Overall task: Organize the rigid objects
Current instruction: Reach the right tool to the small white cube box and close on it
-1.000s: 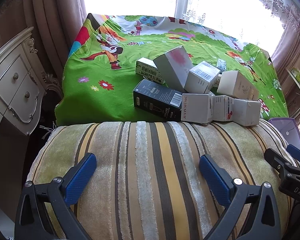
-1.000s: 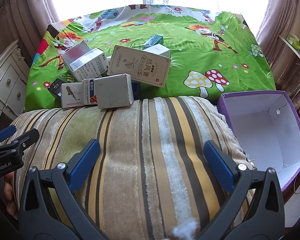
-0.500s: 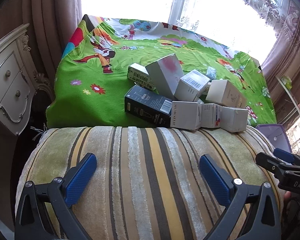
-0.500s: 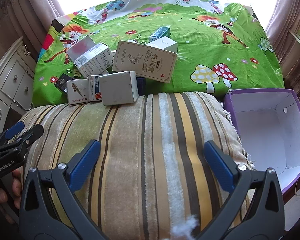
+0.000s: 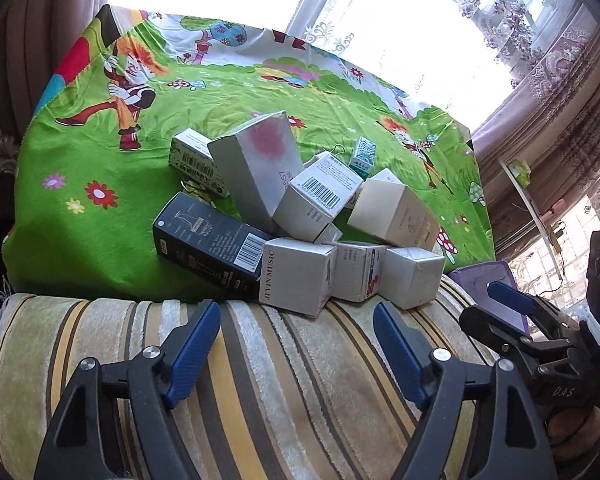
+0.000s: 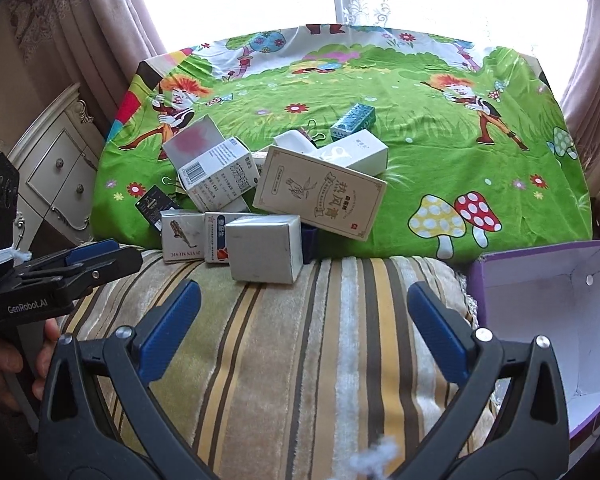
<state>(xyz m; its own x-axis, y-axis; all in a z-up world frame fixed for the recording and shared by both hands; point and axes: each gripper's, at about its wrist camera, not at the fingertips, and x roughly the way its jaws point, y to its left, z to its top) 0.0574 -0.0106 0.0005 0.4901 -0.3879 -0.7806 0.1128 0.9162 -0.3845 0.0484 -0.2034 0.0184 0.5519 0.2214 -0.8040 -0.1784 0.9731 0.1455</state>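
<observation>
A heap of small cardboard boxes lies on the green cartoon bedsheet (image 5: 100,152), just beyond a striped cushion (image 5: 260,380). It holds a black box (image 5: 208,244), a white "JI YIN MUSIC" box (image 5: 296,276), a tall silver box (image 5: 260,160) and a large cream box (image 6: 320,192). My left gripper (image 5: 298,348) is open and empty above the cushion, close to the white box. My right gripper (image 6: 304,328) is open and empty over the cushion, short of a plain silver box (image 6: 264,248). An empty purple box (image 6: 548,320) sits to the right.
A white carved nightstand (image 6: 56,176) stands left of the bed. Curtains and a bright window lie beyond the bed. The right gripper shows at the right of the left wrist view (image 5: 512,320), and the left gripper at the left of the right wrist view (image 6: 80,268).
Both grippers have moved forward over the cushion toward the heap of boxes, which now looks nearer. The jaws stay open and empty. No box has moved.
</observation>
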